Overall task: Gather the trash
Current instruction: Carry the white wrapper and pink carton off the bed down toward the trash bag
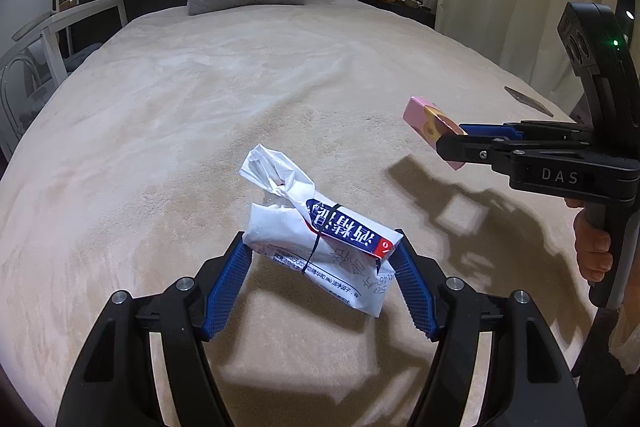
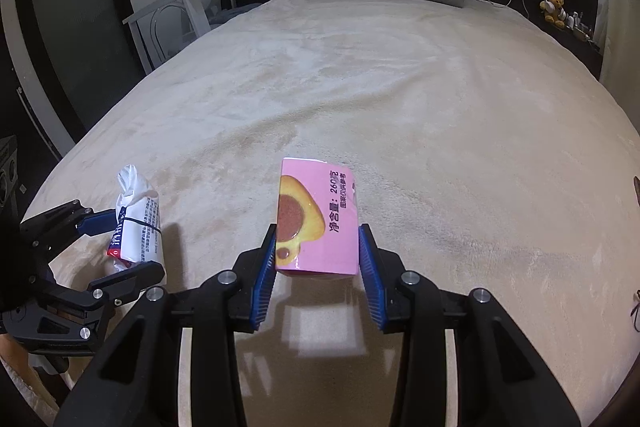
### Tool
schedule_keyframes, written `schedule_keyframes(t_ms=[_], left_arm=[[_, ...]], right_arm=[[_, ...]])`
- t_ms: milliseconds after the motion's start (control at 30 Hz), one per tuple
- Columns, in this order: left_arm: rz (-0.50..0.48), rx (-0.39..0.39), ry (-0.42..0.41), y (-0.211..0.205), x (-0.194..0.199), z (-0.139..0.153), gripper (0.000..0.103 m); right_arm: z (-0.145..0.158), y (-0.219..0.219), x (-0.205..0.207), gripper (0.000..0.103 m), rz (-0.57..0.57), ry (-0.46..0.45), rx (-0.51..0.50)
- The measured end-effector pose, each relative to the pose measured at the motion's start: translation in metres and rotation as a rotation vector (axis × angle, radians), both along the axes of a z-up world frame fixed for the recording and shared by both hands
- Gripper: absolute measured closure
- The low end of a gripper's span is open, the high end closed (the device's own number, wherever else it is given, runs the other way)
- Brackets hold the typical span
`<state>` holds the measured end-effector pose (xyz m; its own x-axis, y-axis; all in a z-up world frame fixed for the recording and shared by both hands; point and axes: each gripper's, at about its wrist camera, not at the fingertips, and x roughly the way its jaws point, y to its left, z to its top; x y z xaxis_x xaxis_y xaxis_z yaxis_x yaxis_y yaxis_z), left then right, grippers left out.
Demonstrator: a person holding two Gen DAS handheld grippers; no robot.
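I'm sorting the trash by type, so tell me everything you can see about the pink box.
The pink box is a small rectangular carton, apparently glossy cardboard, printed with a yellow heart shape around a brown centre and dark Chinese text including "260". It looks intact and closed. The right gripper has its jaws shut on the box's two sides, holding it above the beige bed cover, its shadow below. Nothing else touches it.

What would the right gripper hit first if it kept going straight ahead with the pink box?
Probably the beige blanket: the right gripper, shut on the pink box, points slightly downward across open bed. Depth is uncertain.
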<state>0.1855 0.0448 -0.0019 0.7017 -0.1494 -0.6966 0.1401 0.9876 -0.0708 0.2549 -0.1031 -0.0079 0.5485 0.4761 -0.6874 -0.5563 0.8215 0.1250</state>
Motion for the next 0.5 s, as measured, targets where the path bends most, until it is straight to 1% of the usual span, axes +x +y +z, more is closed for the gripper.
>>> schedule_keyframes(t_ms=[233,333,500], left_arm=[[0.001,-0.001,-0.027,-0.014,-0.03,0.008,0.034],[-0.007,0.028,-0.049,-0.025,-0.044,0.015,0.034],[-0.019,0.035,-0.082,-0.037,-0.063,0.022,0.034]], right_arm=[[0.002,-0.018,-0.029,0.064,-0.002,-0.019,0.032],[0.004,-0.027,-0.042,0.064,0.0,-0.042,0.038],[0.004,-0.049,-0.069,0.064,-0.009,-0.06,0.062]])
